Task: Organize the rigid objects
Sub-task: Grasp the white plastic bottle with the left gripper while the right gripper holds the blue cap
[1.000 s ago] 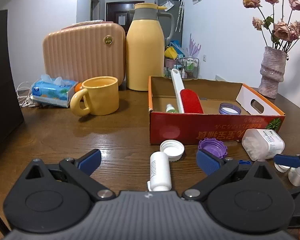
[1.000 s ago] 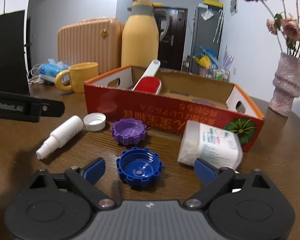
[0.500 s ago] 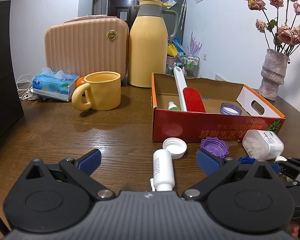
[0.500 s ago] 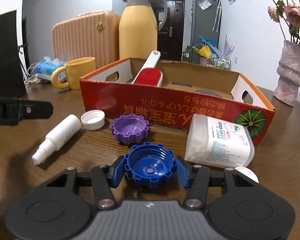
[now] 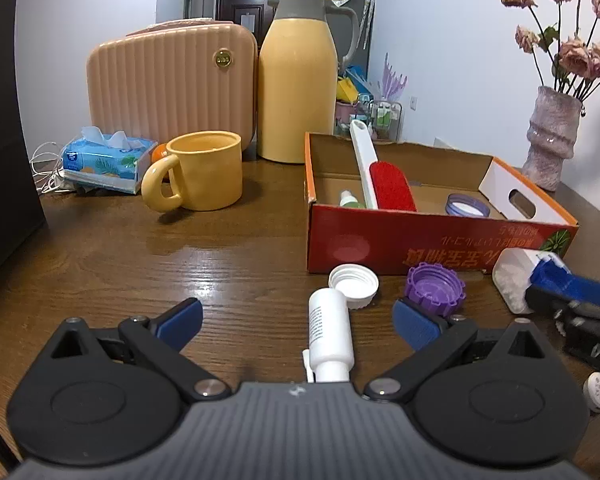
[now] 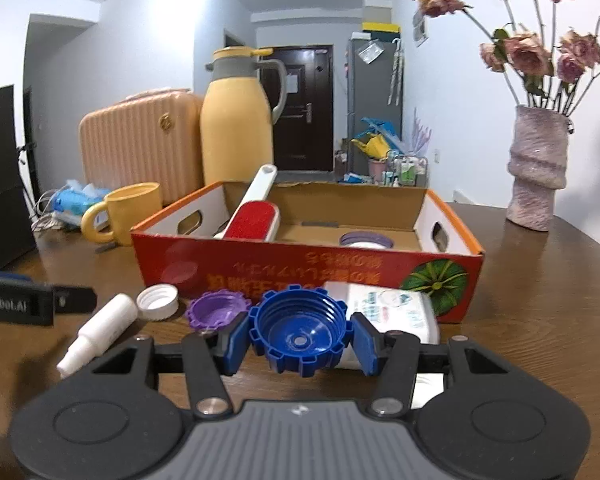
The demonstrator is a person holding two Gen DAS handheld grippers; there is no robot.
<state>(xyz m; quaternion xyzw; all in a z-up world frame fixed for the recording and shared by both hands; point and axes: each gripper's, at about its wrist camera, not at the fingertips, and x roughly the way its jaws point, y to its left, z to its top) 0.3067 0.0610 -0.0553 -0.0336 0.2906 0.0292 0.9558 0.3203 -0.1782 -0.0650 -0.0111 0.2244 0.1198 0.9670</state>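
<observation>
The right gripper (image 6: 300, 338) is tilted gently downward, clenched on the blue cap (image 6: 299, 330); its jaws have just been closing, and the cap is pinched at its two sides and carried clear of the worktop (image 6: 540, 320). The left gripper (image 5: 296, 318) is held low over the near part of the worktop, jaws spread wide, with the white spray bottle (image 5: 329, 330) lying between them, untouched. Ahead of the blue cap, the red cardboard box (image 6: 308, 270) is seen with its top open; bare floor is left in its middle, between the red lint brush (image 6: 256, 216) and a lilac-rimmed lid (image 6: 366, 240). Just before its front wall, the purple cap (image 6: 214, 312), a white cap (image 6: 158, 302) and a white tub (image 6: 392, 316) are crowded. The blue cap is ribbed, notched at the rim, hollow side facing the camera.
</observation>
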